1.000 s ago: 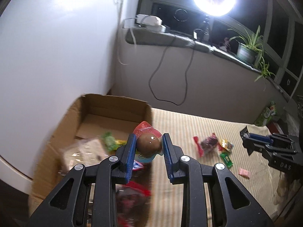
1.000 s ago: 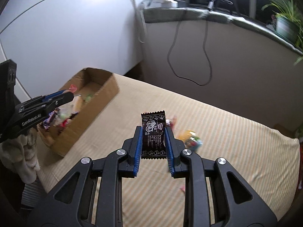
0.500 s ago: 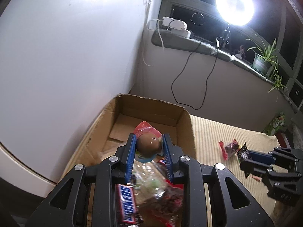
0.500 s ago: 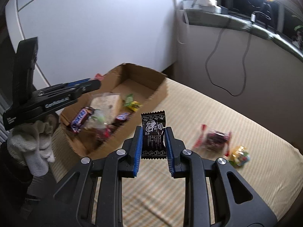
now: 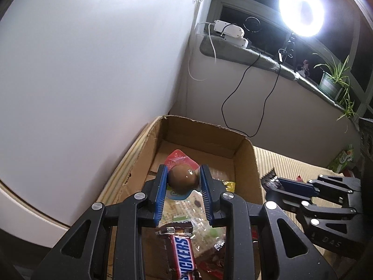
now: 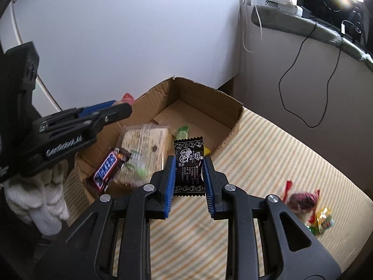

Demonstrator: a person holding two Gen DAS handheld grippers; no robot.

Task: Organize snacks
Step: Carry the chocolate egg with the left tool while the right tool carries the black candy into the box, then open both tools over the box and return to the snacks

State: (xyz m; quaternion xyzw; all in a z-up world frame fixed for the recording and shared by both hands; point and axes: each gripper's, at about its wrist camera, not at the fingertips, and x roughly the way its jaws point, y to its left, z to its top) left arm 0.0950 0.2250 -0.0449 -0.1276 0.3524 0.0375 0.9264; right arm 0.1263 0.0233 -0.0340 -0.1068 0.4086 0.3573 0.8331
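1. Gripping a brown egg-shaped chocolate (image 5: 183, 178) in the left gripper (image 5: 183, 182), blue pads pressed on both sides of the rounded shell, held above the middle of the cardboard box (image 5: 247, 163).
2. Pinching a black sachet (image 6: 188, 166) upright in the right gripper (image 6: 188, 175), by its side edges, over the near right edge of the box, not yet inside.
3. Judging the egg as light, smooth and probably brittle: liable to slip or crack, so best held across its widest part with a gentle squeeze.
4. Judging the sachet as very light, thin and floppy: best taken across its flat body, as now.
5. Lying already in the box: a Snickers bar (image 6: 106, 169), a clear bag of biscuits (image 6: 144, 150).
6. Waiting far right on the striped cloth (image 6: 268, 154): a dark red packet (image 6: 302, 200) and a small yellow packet (image 6: 324, 219).
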